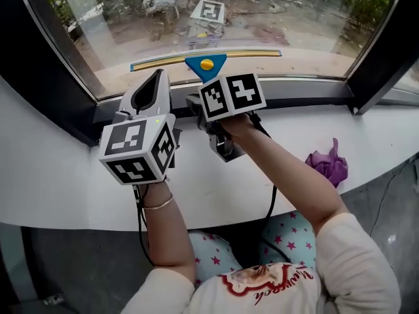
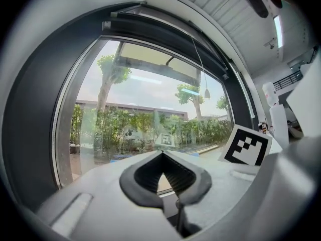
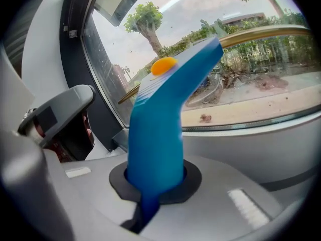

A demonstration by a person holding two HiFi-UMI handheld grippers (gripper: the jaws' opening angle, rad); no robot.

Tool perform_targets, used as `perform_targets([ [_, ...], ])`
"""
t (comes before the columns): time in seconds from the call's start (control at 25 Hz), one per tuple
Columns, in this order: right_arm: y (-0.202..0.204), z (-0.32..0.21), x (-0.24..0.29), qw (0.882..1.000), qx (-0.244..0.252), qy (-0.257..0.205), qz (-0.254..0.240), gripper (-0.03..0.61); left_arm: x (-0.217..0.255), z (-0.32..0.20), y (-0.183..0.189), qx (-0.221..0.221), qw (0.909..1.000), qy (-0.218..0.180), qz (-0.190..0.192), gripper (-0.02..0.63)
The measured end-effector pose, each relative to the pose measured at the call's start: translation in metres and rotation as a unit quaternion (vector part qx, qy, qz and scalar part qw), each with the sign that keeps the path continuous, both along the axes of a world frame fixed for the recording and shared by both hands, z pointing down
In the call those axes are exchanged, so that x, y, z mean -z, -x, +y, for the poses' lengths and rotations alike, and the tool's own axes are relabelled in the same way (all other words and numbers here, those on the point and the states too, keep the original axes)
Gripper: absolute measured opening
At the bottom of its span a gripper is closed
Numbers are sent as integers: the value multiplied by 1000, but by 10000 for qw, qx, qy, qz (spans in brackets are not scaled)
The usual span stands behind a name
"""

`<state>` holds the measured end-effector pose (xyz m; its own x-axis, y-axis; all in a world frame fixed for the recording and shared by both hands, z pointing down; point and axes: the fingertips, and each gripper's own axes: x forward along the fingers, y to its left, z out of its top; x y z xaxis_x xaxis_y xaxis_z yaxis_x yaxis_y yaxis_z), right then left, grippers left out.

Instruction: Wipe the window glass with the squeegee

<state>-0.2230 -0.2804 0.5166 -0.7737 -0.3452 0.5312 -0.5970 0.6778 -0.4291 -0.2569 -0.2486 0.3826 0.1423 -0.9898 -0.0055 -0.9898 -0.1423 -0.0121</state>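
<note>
Head view: squeegee blade lies crosswise, seemingly touching the glass.

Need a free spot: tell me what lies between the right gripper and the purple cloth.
In the head view, only bare white sill lies between the right gripper and the purple cloth; the person's forearm runs alongside.

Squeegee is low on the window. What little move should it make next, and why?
Probably pull the squeegee straight down to the bottom frame. The right gripper is clamped on its blue handle, and a strip of window glass shows below the blade.
</note>
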Motion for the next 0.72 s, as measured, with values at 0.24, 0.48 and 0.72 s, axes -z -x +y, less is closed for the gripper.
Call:
perform_targets([
  [0.24, -1, 5, 0, 10000, 20, 92, -28, 26, -11, -8, 3, 64, 9995, 309, 34, 2],
  [0.48, 4, 11, 1, 9995, 91, 248, -161, 28, -19, -11, 4, 100, 9972, 730, -83, 2],
  [0.72, -1, 9, 4, 9999, 24, -77, -107, 28, -16, -5, 12, 285, 9974, 639, -161, 2],
])
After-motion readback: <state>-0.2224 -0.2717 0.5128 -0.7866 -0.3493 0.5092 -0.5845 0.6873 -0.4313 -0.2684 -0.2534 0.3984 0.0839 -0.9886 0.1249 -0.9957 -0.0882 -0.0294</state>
